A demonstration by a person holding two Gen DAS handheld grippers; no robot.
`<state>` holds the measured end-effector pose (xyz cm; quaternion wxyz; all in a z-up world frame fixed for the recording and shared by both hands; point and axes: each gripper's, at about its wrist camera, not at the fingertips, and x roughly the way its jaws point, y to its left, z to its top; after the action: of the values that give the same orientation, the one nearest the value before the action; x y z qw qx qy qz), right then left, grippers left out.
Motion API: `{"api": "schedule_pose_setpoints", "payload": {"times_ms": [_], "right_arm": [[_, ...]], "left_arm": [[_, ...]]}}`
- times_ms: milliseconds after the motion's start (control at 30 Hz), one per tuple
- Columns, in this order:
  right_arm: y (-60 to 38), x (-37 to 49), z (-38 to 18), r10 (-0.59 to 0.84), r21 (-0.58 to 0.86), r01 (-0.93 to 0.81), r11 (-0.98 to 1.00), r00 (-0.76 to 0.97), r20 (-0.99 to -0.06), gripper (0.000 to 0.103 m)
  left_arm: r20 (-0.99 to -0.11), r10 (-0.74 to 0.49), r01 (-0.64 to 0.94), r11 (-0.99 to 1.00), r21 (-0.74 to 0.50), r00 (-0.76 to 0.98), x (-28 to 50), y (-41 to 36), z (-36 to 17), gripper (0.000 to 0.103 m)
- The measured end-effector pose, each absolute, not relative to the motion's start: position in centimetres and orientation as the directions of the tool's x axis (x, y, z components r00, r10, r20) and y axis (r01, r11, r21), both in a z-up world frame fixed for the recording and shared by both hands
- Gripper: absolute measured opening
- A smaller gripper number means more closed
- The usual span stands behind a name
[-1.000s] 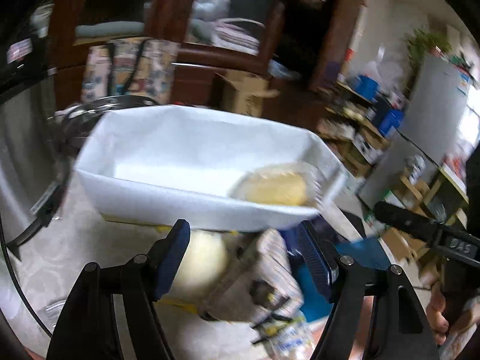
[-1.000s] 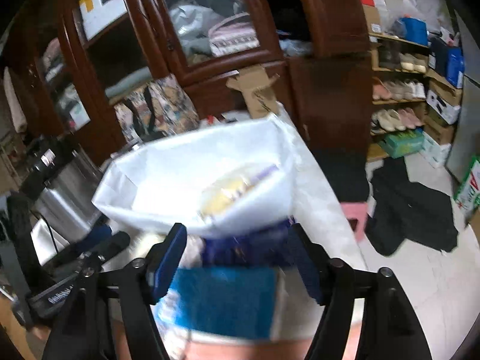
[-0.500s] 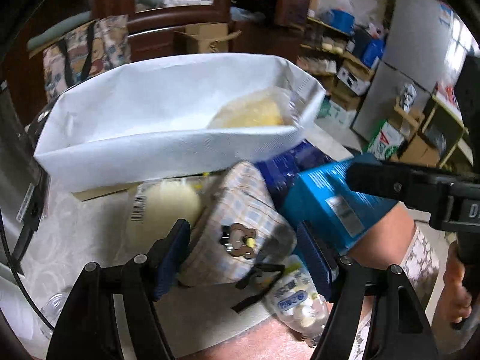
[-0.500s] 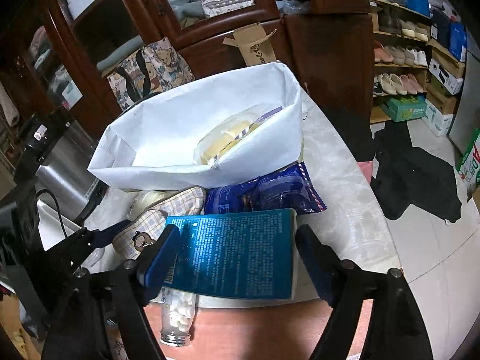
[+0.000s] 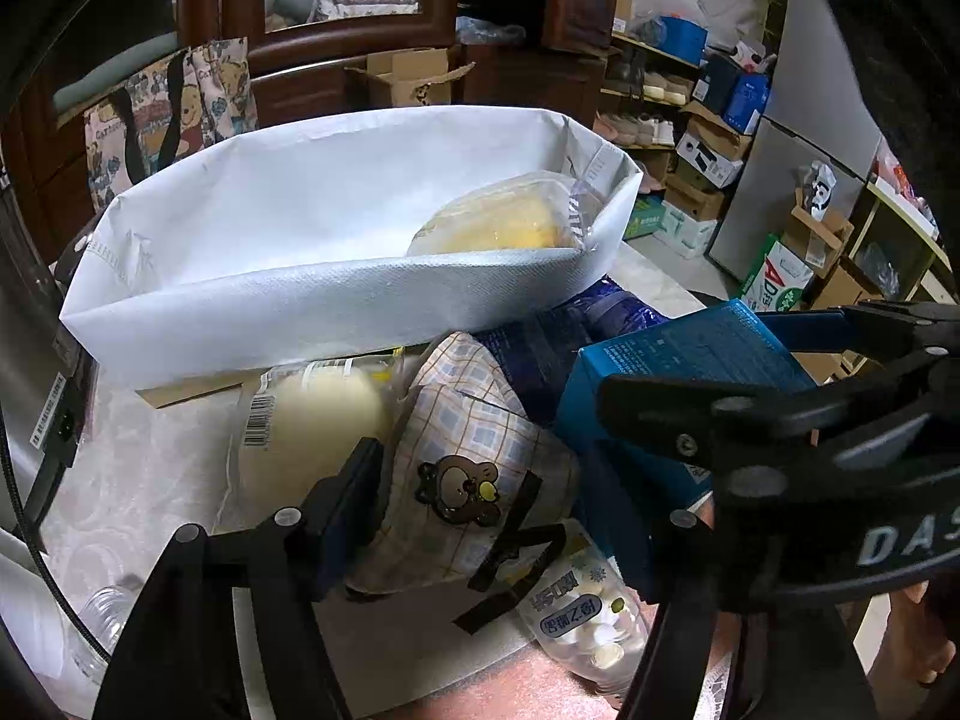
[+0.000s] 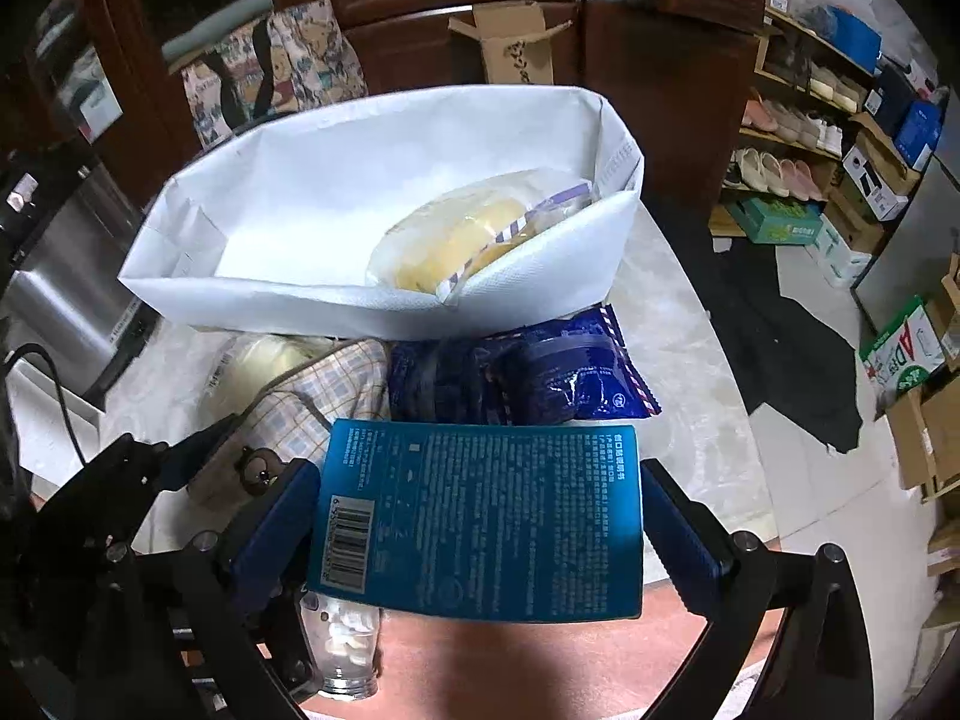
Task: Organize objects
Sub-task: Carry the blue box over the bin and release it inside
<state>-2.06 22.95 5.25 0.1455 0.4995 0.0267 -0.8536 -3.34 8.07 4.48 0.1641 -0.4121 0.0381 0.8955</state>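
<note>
Several loose items crowd the near edge of the pale table (image 6: 678, 324), in front of the white fabric bin (image 5: 312, 300), which already holds one bagged yellow bun (image 5: 510, 219) at its right end. At far left a second wrapped bun (image 5: 306, 426) lies flat on the table, just beside the plaid pouch (image 5: 474, 438) with its bear badge. The left gripper (image 5: 474, 516) straddles that pouch, its fingers spread to either side; its right finger is hidden behind the other tool, so I cannot tell whether the pads touch the cloth. To the right, a dark blue snack bag (image 6: 522, 378) rests against the bin's front wall. Nearest and furthest right, the blue box (image 6: 480, 516) sits between the pads of the right gripper (image 6: 480, 522), both pressing its sides, so it looks clamped and probably bound for the bin.

The risks come from crowding. The two tools overlap closely, so lifting the box could knock the left gripper or drag the pouch strap. A clear jar of white tablets (image 6: 348, 642) lies at the table's edge under the box and could roll off if nudged. The soft bin wall may also fold if the box catches it.
</note>
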Motion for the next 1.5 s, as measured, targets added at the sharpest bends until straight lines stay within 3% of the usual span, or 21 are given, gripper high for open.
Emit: {"api": "schedule_pose_setpoints", "payload": {"times_ms": [233,400,567,733,867,1033,1367,1500], "right_arm": [[21.0,-3.0,3.9,-0.084,-0.050,0.281,-0.958,-0.444,-0.892,0.103],[24.0,-3.6,4.0,-0.224,0.125,0.247,-0.961,-0.430,-0.874,0.103],[26.3,-2.9,5.2,-0.318,0.241,0.224,-0.944,-0.428,-0.846,0.103],[27.7,-1.2,9.7,-0.341,0.252,0.236,-0.938,-0.513,-0.788,0.103],[28.3,-1.0,14.0,-0.422,0.308,0.289,-0.906,-0.589,-0.689,0.103],[27.0,-3.2,17.7,-0.386,0.245,0.299,-0.922,-0.696,-0.605,0.103],[23.5,-11.2,14.6,-0.581,0.459,0.362,-0.812,-0.584,-0.567,0.103],[21.6,-12.8,12.8,-0.634,0.498,0.396,-0.771,-0.540,-0.553,0.103]], "left_arm": [[-0.756,0.256,-0.341,-0.939,-0.047,-0.602,-3.4,8.4,4.3,0.067],[-0.721,0.331,-0.347,-0.928,-0.133,-0.609,-3.5,7.0,5.4,0.067],[-0.693,0.328,-0.336,-0.933,-0.131,-0.642,-3.0,6.6,6.2,0.067],[-0.685,0.313,-0.327,-0.938,-0.114,-0.658,-3.2,6.8,6.7,0.067],[-0.663,0.309,-0.323,-0.940,-0.106,-0.682,-3.5,6.9,8.8,0.067],[-0.628,0.270,-0.275,-0.957,-0.091,-0.730,-4.7,5.7,12.2,0.067],[-0.578,0.429,-0.325,-0.903,-0.281,-0.694,-8.2,4.9,12.6,0.067],[-0.576,0.419,-0.291,-0.907,-0.305,-0.702,-8.9,4.7,11.2,0.069]]}}
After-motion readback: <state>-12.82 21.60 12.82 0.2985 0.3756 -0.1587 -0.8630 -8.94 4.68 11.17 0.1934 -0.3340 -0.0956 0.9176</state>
